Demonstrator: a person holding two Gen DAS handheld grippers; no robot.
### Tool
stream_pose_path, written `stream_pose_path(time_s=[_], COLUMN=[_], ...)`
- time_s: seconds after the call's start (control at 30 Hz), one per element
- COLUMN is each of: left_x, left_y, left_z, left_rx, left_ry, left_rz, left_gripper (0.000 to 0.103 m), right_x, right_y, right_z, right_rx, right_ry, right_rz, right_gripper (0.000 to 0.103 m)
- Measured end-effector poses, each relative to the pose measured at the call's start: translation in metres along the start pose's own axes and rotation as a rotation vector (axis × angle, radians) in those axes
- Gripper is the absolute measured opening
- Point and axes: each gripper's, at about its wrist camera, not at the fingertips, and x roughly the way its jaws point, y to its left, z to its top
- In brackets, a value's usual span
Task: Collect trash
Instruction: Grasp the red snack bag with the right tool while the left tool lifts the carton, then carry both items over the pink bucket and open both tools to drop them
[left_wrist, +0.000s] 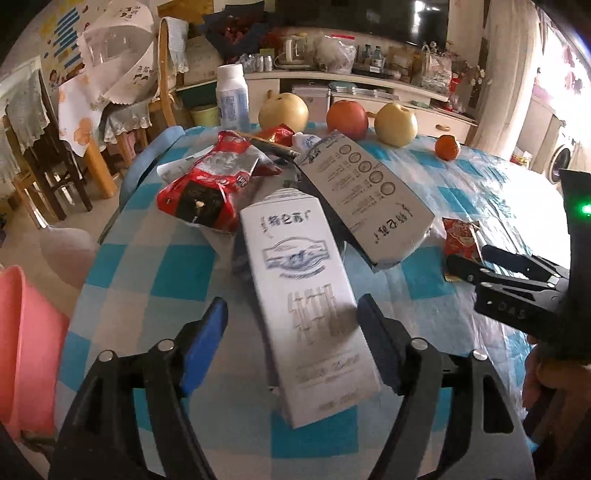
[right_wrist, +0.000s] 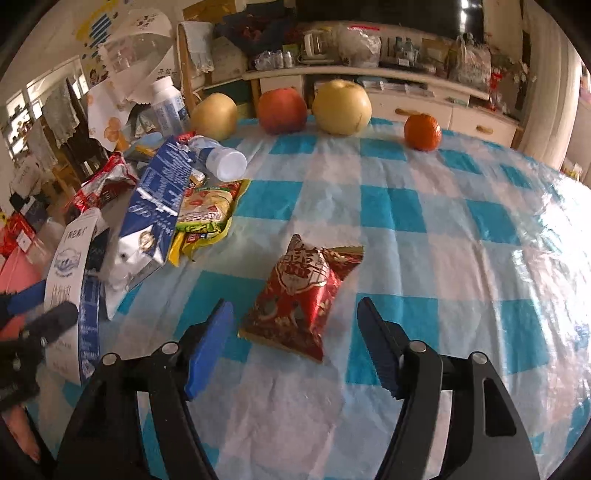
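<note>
Cluttered shelves and draped chairs are filling the far side of the room, and nearer to me the checked tablecloth (right_wrist: 424, 206) is carrying nearly all of the work I have left. I am holding my left gripper (left_wrist: 291, 332) released, its blue pads standing apart on either side of the white milk carton (left_wrist: 306, 314), which is lying flat between them; the pads are not pressing on it. I am holding my right gripper (right_wrist: 295, 332) released as well, straddling the near end of the red snack packet (right_wrist: 299, 295) without gripping it.

Judging by what is lying about, I am only getting started. Beyond the white carton a grey carton (left_wrist: 365, 195) is lying at a slant, and to the left of it a crumpled red wrapper (left_wrist: 210, 184) is waiting. From the right side I am also seeing a blue carton (right_wrist: 155, 206), a yellow-green wrapper (right_wrist: 207, 214) beside it and a toppled small bottle (right_wrist: 221, 158), all heaped together on the left part of the table. A pink bin (left_wrist: 26, 350) is standing off the table's near left edge; I am taking it for the place where the rubbish goes, though I cannot see its contents. Along the far edge two pears, an apple (right_wrist: 282, 110) and a tangerine (right_wrist: 423, 132) are sitting in a row, and I am judging that those stay.
</note>
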Motion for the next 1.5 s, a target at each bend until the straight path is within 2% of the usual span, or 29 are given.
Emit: stream_pose_path(time_s=[0.07, 0.13, 0.17, 0.23, 0.27, 0.33, 0.57, 0.77, 0.87, 1.0, 1.07, 1.3, 1.4, 1.5], left_x=[0.004, 0.01, 0.013, 0.014, 0.014, 0.011, -0.002, -0.026, -0.037, -0.049, -0.058, -0.079, -0.087, -0.093], left_y=[-0.006, -0.007, -0.006, -0.004, -0.004, -0.002, 0.019, 0.046, 0.067, 0.101, 0.129, 0.224, 0.272, 0.308], left_z=[0.0, 0.0, 0.0, 0.0, 0.0, -0.001, 0.002, 0.01, 0.014, 0.018, 0.018, 0.007, -0.005, -0.018], left_rx=[0.023, 0.027, 0.017, 0.016, 0.027, 0.03, -0.023, -0.088, -0.132, -0.193, -0.246, -0.428, -0.526, -0.601], left_ry=[-0.002, 0.009, 0.014, 0.014, 0.01, 0.004, -0.017, -0.076, -0.102, -0.132, -0.148, -0.173, -0.171, -0.166], left_rz=[0.052, 0.079, 0.076, 0.078, 0.088, 0.091, 0.03, -0.002, 0.007, 0.057, 0.086, 0.176, 0.213, 0.246], left_gripper=[0.074, 0.073, 0.071, 0.064, 0.055, 0.054, 0.054, 0.054, 0.054, 0.054, 0.054, 0.054, 0.054, 0.054], right_x=[0.004, 0.004, 0.004, 0.003, 0.002, -0.002, -0.02, -0.053, -0.068, -0.092, -0.1, -0.112, -0.111, -0.106], right_y=[0.003, 0.004, 0.004, 0.002, 0.001, -0.001, -0.004, 0.004, 0.019, 0.06, 0.086, 0.227, 0.289, 0.337], right_z=[0.002, 0.003, 0.003, 0.002, 0.002, 0.002, -0.003, -0.007, -0.008, -0.005, -0.002, -0.001, 0.002, 0.003], right_rx=[-0.014, -0.03, -0.034, -0.032, -0.029, -0.023, 0.011, 0.031, 0.021, -0.029, -0.065, -0.252, -0.335, -0.396], right_ry=[0.0, -0.004, -0.005, -0.007, -0.011, -0.023, -0.065, -0.131, -0.151, -0.193, -0.203, -0.173, -0.157, -0.143], right_rz=[-0.036, -0.063, -0.068, -0.066, -0.067, -0.068, -0.052, 0.027, 0.074, 0.143, 0.184, 0.41, 0.489, 0.532], right_gripper=[0.069, 0.056, 0.048, 0.044, 0.043, 0.036, 0.032, 0.032, 0.032, 0.032, 0.032, 0.032, 0.032, 0.032])
